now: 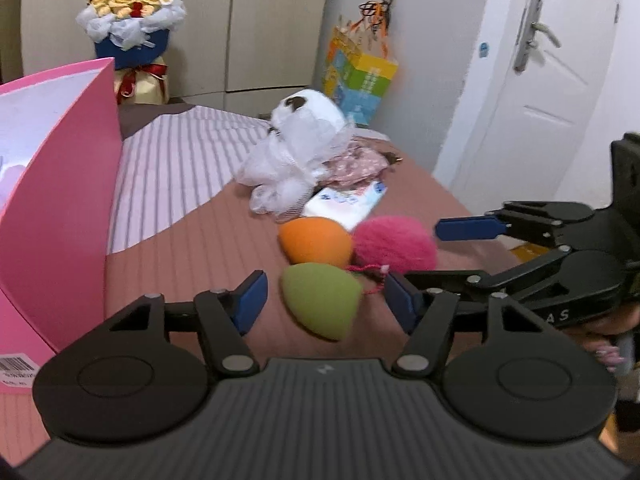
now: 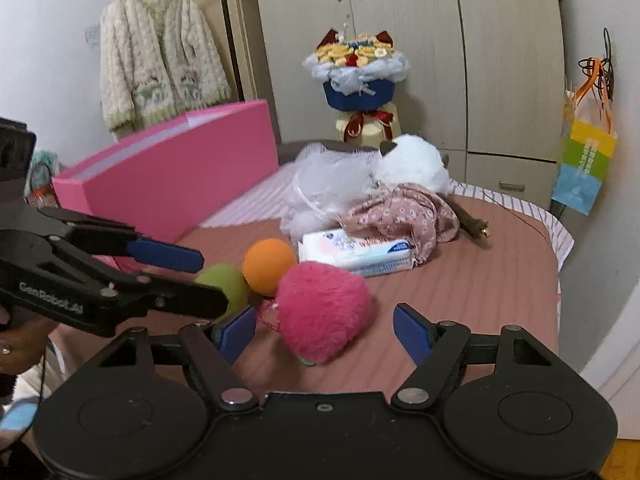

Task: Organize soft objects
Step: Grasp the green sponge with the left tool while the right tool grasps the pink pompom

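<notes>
At the left edge of the bed [image 1: 192, 240] stands an open pink box [image 1: 60, 200], its wall rising beside the striped sheet. The left gripper [image 1: 326, 300] has its jaws spread on either side of a green sponge [image 1: 320, 300]; the blue pads do not press on it. Just behind the green sponge lies an orange sponge [image 1: 316, 240], touching a pink pompom [image 1: 394, 244] to its right. The right gripper [image 2: 324, 332] is spread around that pink pompom without pinching it. Behind these three, toward the middle of the bed, lie a tissue pack [image 2: 356, 254], a floral cloth [image 2: 404, 212], white mesh fabric [image 2: 324, 184] and a white plush toy [image 2: 416, 160]. A bouquet [image 2: 356, 68] stands at the bed's far edge.
</notes>
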`<state>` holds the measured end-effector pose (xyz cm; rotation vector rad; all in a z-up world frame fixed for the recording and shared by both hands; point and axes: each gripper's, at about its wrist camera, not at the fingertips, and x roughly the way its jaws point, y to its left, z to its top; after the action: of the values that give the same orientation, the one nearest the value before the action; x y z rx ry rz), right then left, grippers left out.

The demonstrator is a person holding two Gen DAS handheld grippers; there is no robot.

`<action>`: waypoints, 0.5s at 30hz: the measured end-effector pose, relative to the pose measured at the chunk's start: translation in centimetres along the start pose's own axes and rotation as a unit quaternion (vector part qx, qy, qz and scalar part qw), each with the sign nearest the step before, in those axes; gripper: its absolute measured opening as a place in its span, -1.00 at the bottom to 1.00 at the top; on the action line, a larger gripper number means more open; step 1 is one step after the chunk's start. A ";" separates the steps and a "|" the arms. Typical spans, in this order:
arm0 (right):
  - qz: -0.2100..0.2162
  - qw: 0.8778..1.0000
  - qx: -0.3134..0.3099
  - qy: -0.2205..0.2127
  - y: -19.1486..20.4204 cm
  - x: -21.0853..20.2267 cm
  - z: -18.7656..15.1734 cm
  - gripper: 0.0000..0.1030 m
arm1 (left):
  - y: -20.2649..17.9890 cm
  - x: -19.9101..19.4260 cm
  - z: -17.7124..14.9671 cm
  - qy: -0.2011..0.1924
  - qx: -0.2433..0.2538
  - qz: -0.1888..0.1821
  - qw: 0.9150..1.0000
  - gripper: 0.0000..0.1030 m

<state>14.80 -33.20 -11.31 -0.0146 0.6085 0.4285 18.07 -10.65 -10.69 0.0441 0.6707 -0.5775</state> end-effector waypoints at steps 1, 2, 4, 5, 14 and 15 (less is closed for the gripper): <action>-0.006 1.000 0.002 0.010 -0.1 0.5 0.0 0.53 | -0.1 0.3 -0.2 0.001 0.007 0.011 1.000 0.23; -0.005 1.000 0.008 0.019 -0.5 0.8 -0.1 0.53 | -0.1 0.5 -0.3 0.001 0.012 0.017 1.000 0.23; 0.004 0.999 0.024 0.024 -1.0 1.2 -0.2 0.53 | 0.0 0.8 -0.5 0.001 0.013 0.014 1.000 0.18; 0.005 0.999 0.025 0.022 -1.0 1.2 -0.2 0.53 | 0.0 0.9 -0.6 0.002 0.010 0.009 1.000 0.15; -0.006 1.000 0.022 0.003 0.4 1.8 -0.2 0.12 | 0.0 0.5 -1.1 0.006 -0.021 -0.017 1.000 -0.18; -0.012 1.000 0.016 0.000 0.6 1.7 -0.3 0.05 | -0.1 0.4 -1.2 0.004 -0.019 -0.013 1.000 -0.18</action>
<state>15.69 -32.04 -12.44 0.0081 0.6155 0.3950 17.53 -10.69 -11.84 0.0029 0.6904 -0.5902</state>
